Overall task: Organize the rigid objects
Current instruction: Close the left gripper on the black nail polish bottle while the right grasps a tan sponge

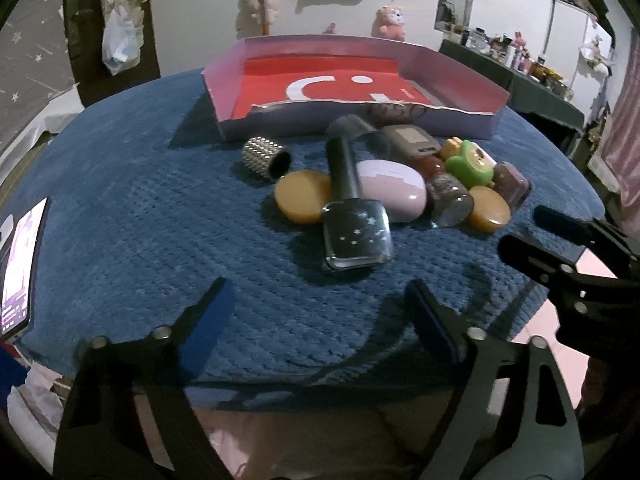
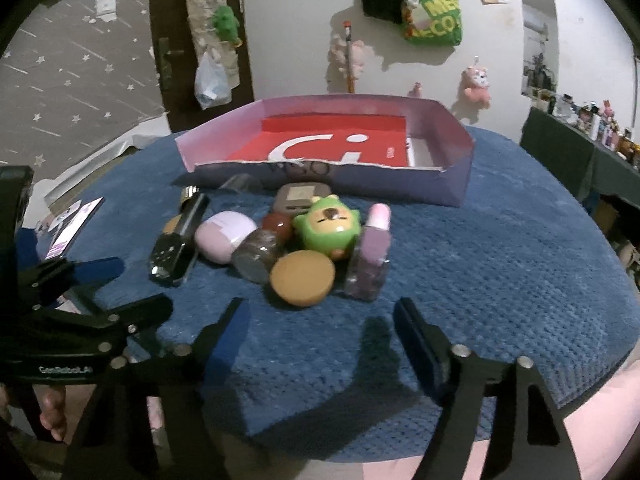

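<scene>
A heap of small rigid things lies on the blue cloth in front of a shallow box (image 1: 460, 120) (image 2: 456, 188) with a red floor. In the heap are a dark nail-polish bottle (image 1: 356, 236) (image 2: 174, 256), a pink oval case (image 1: 394, 190) (image 2: 224, 236), a green animal toy (image 1: 470, 164) (image 2: 328, 226), tan round lids (image 1: 302, 196) (image 2: 302, 278) and a pink polish bottle (image 2: 370, 258). My left gripper (image 1: 320, 312) stands open just short of the dark bottle, nothing between its fingers. My right gripper (image 2: 322, 330) is open near the tan lid, also empty.
A studded silver cap (image 1: 266, 156) lies left of the heap. A phone (image 1: 18, 268) (image 2: 74, 228) rests at the cloth's left edge. The right gripper's fingers (image 1: 560, 248) show at the right of the left wrist view. Shelves of small items line the right wall.
</scene>
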### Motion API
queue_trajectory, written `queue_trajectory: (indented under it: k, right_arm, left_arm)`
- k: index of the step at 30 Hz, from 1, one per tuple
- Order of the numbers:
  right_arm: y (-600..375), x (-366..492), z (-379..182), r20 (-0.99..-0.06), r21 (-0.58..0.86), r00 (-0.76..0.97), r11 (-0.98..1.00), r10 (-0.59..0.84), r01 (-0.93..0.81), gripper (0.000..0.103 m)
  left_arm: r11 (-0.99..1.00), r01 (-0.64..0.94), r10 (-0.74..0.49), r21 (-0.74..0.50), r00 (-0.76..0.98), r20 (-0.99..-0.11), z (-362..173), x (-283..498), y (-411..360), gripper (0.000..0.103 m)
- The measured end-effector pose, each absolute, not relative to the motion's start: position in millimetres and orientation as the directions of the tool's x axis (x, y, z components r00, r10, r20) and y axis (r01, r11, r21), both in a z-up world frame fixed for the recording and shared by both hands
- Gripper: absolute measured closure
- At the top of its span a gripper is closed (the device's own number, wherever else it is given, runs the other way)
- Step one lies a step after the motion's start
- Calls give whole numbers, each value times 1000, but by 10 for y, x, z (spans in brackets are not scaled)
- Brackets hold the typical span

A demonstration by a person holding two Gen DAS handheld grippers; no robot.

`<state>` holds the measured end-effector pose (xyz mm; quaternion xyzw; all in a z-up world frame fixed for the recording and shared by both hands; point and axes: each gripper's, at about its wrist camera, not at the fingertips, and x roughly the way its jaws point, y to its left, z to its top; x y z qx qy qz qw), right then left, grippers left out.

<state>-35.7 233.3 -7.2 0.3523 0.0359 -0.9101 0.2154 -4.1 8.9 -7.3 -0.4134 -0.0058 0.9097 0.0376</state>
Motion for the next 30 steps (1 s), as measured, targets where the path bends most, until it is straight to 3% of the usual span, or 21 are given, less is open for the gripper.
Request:
queue_trajectory:
  k: [4, 10, 16, 22, 26, 30]
  right_arm:
    - [2268, -416, -100, -668, 93, -639, -895, -381, 437, 44]
    - [2161, -480, -82, -663, 68, -641, -883, -387, 464, 47]
    - [2084, -541, -82, -661, 43, -644, -876, -386, 481, 47]
    - [2071, -590, -114, -667, 31, -637, -869, -386, 494, 56]
    - [2087, -576, -111, -669, 17, -639, -867, -380, 498, 63]
    - [2107, -540, -63, -657, 25, -642, -863, -395, 505, 63]
  left_arm:
    - [-996, -81, 82, -39, -655, -751, -60, -61, 130, 27]
    - [-995, -91, 96, -48, -653, -751, -48, -146, 176, 32]
    - [-995, -84, 97, -56, -655, -749, -49, -237, 175, 44]
    - [-994, -90, 108, -64, -659, -744, -48, -322, 177, 51]
    - [-990, -120, 138, -78, -656, -742, -39, -304, 197, 67]
    - [-989, -125, 147, -85, -655, -741, -28, -281, 181, 67]
